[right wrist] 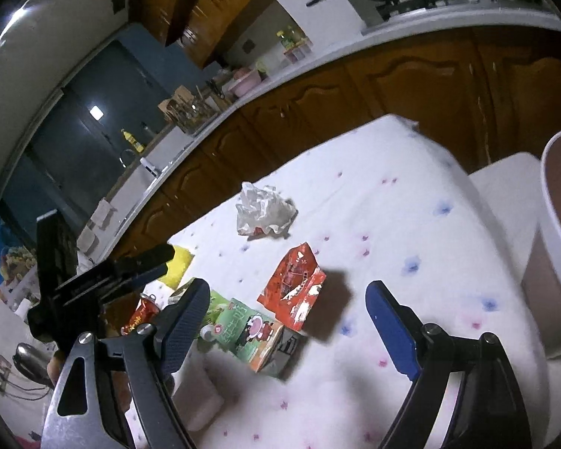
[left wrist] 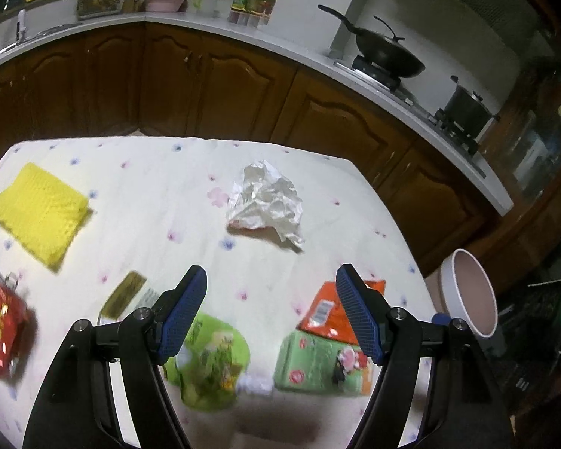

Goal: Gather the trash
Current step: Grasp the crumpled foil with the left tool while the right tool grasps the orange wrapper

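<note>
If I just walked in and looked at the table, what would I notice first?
Probably the bright rubbish scattered on the flowery tablecloth: a crumpled white wrapper in the middle, an orange packet and a green carton nearer the front. A yellow cloth lies at the far left, and a white bin waits past the table's right edge. Both hand-held grippers hang open above it all.
</note>
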`<state>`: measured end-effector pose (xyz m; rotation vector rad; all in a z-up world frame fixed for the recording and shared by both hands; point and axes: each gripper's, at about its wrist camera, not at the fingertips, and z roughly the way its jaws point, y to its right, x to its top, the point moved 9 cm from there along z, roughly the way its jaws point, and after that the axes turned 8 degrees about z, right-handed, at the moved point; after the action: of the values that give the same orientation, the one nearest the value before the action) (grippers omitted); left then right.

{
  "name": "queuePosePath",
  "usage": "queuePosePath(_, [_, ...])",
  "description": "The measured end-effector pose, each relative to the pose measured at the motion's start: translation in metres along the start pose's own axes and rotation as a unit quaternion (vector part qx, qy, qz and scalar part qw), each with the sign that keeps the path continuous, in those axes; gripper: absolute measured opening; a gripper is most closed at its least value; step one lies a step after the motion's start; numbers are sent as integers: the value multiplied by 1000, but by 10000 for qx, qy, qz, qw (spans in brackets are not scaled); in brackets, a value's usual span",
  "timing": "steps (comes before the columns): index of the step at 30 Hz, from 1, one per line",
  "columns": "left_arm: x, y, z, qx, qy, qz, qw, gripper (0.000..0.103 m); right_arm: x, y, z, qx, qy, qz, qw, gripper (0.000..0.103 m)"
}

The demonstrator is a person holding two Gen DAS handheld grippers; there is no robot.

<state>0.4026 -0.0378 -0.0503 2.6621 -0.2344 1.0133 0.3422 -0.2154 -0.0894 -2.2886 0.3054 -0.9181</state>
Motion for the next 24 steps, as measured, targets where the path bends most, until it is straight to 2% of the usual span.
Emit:
queuePosePath(5, [16, -3, 27, 8, -157, 36, 9999, 77, -2, 6, 27, -30, -284, 162, 9995, 84])
queuePosePath(8, [25, -4, 51, 12, -316, 38, 9995, 78, -6, 10, 45, -54, -507, 220, 9985, 77])
queuePosePath(11, [29, -6, 78, 121, -556, 63, 9984, 78, -11, 17, 60, -125, -729, 304, 9968, 56])
queuePosePath(13, [32, -5, 97, 125, -731, 56, 9972, 78, -14, 21, 67, -118, -841, 394, 9956, 27])
queuePosePath(15, [34, -6, 107, 305, -776, 135, 9964, 78, -14, 24, 66, -178, -787, 393, 9960, 27])
queuePosePath(16, [34, -6, 111, 383, -792, 193, 9959, 72, -13, 25, 65, -160, -744, 379, 9964, 25])
queuePosePath(18, [33, -2, 116, 395, -837, 291, 9953, 52, -10, 26, 59, -179, -642, 327, 9972, 22])
queuePosePath(20, [34, -1, 120, 442, -811, 357, 9951, 43, -7, 28, 51, -180, -557, 313, 9978, 21])
queuePosePath(22, [33, 0, 120, 486, -823, 451, 9944, 25, -3, 29, 43, -178, -485, 325, 9981, 13])
queuePosePath(24, [32, 3, 117, 534, -812, 568, 9936, 19, -1, 30, 34, -164, -400, 347, 9985, 11])
